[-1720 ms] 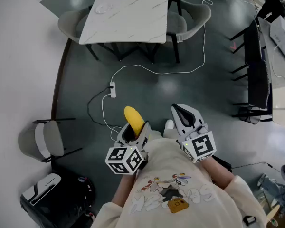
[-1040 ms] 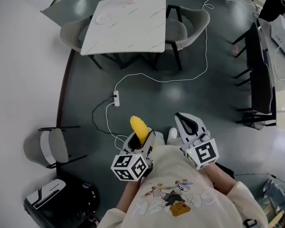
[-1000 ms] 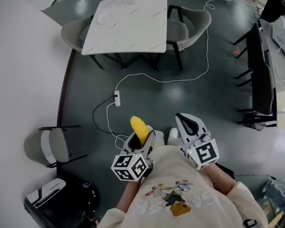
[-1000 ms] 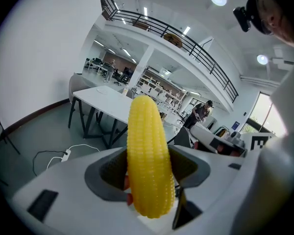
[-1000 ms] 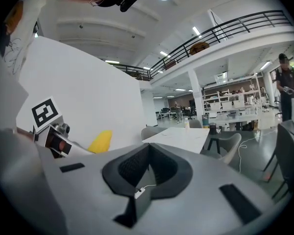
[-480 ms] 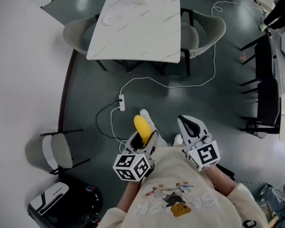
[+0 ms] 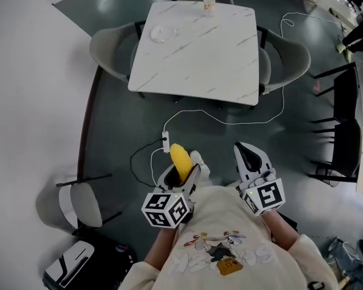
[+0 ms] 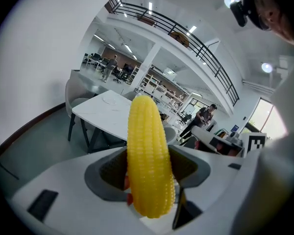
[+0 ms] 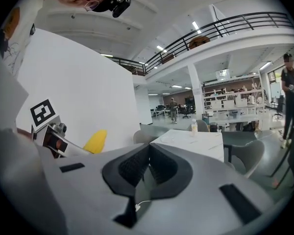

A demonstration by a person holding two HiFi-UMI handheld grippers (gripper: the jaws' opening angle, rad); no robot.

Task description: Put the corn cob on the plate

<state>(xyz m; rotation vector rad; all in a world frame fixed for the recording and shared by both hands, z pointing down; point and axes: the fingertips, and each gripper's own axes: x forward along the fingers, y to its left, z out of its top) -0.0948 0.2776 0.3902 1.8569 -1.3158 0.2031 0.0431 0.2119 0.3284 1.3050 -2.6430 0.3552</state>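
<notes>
A yellow corn cob (image 7: 181, 160) (image 8: 148, 155) stands upright between the jaws of my left gripper (image 7: 183, 173), which is shut on it, held in front of my chest above the floor. The cob's tip also shows at the left of the right gripper view (image 9: 95, 141). My right gripper (image 7: 251, 157) (image 9: 148, 168) is beside it, shut with nothing between its jaws. A clear glass plate (image 7: 163, 33) lies on the white marble table (image 7: 218, 53) far ahead, toward the table's left side. In the left gripper view the table (image 8: 100, 111) lies beyond the cob.
A small bottle (image 7: 209, 1) stands at the table's far edge. Grey chairs (image 7: 109, 47) flank the table (image 7: 290, 59). A white cable with a power strip (image 7: 166, 141) runs across the dark floor. A chair (image 7: 78, 204) stands at the left wall and a dark machine (image 7: 78, 267) sits at the lower left.
The table has drawn nearer and more central in the head view as I walk toward it. Both grippers keep their pose, the left still holding the corn.
</notes>
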